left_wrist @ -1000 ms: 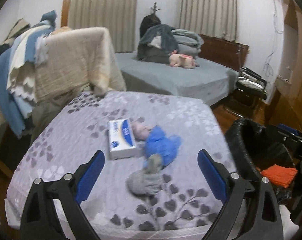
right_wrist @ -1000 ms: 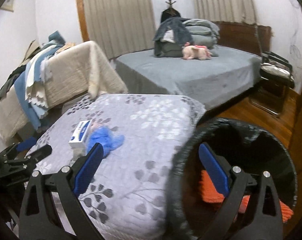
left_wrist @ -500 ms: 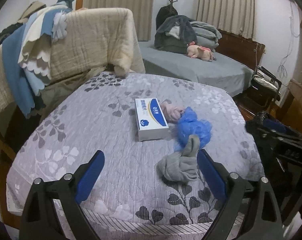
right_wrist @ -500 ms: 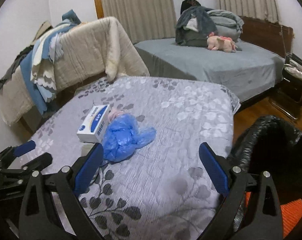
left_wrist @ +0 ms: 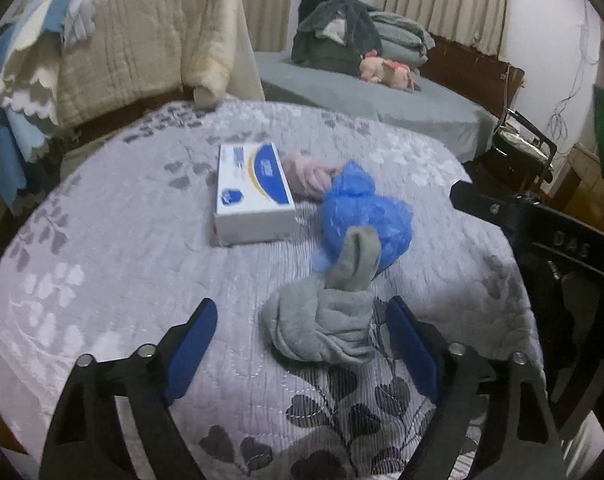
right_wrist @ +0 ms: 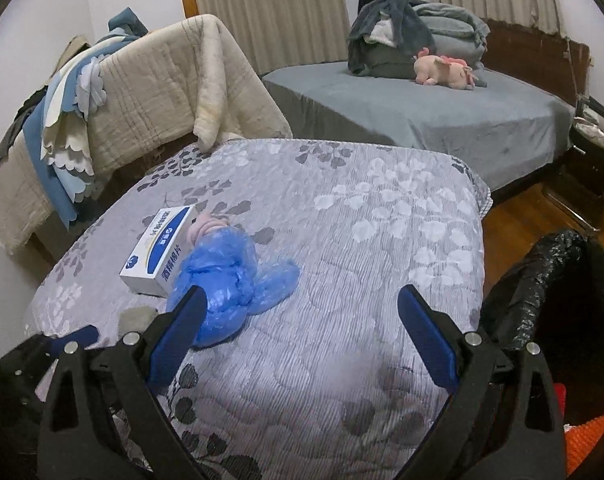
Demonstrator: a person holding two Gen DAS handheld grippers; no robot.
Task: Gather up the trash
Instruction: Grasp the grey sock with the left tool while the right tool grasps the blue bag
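Black-lined trash bin (right_wrist: 550, 288) beside floral bedspread (right_wrist: 342, 240), orange item (right_wrist: 588, 436) inside.

Right gripper (right_wrist: 302, 334) fingers spread, empty; blue bag (right_wrist: 226, 280) beside box (right_wrist: 158, 250).

You get dim, even indoor light with soft shadows and no glare. Both fisheye views bow strongly toward dark, vignetted corners. The left wrist view is slightly smeared; a green glow marks its right edge.
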